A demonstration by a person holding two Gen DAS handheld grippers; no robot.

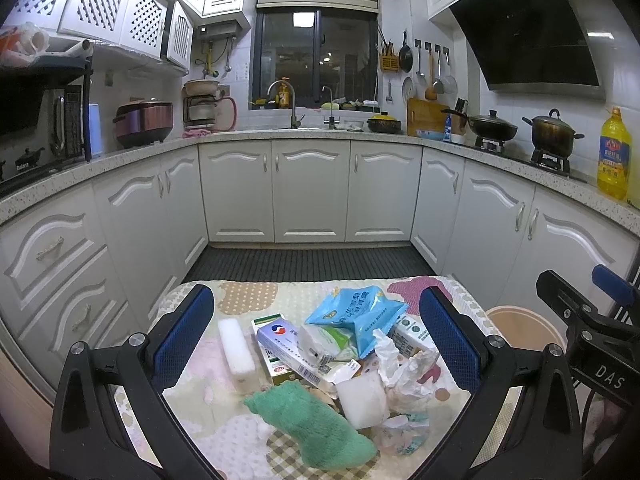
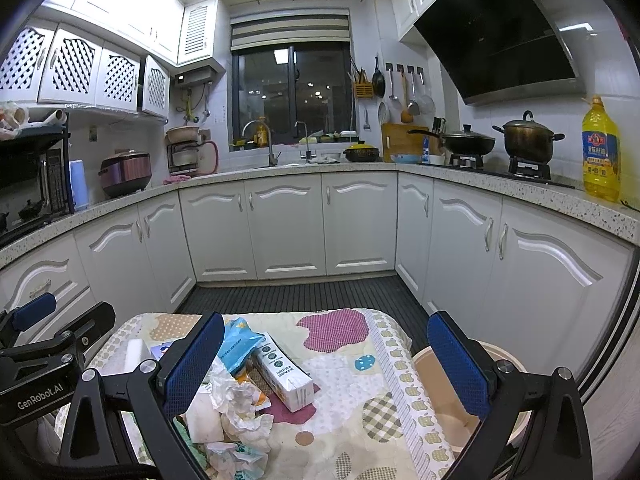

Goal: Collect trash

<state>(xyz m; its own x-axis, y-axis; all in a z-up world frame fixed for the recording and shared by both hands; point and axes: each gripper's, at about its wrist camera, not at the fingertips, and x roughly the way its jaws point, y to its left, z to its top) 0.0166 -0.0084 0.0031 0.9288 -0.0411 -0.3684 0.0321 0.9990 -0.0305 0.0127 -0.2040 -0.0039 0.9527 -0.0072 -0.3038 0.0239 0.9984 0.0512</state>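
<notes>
A pile of trash lies on a small table with a patterned cloth [image 1: 240, 292]: a blue plastic bag [image 1: 354, 314], a blue and white box [image 1: 286, 346], a white foam block [image 1: 236, 350], a green cloth [image 1: 316, 424], crumpled tissue [image 1: 408, 368] and a white carton [image 2: 282, 372]. My left gripper [image 1: 316, 344] is open and empty, held above the pile. My right gripper [image 2: 326, 360] is open and empty, above the table's right side. A beige bin [image 2: 452, 400] stands to the right of the table; it also shows in the left wrist view [image 1: 524, 328].
White cabinets [image 1: 312, 192] ring the room under a speckled counter. Pots [image 1: 554, 134] sit on the stove at right, with a yellow oil bottle [image 1: 614, 154]. A dark mat [image 1: 308, 260] covers the floor beyond the table.
</notes>
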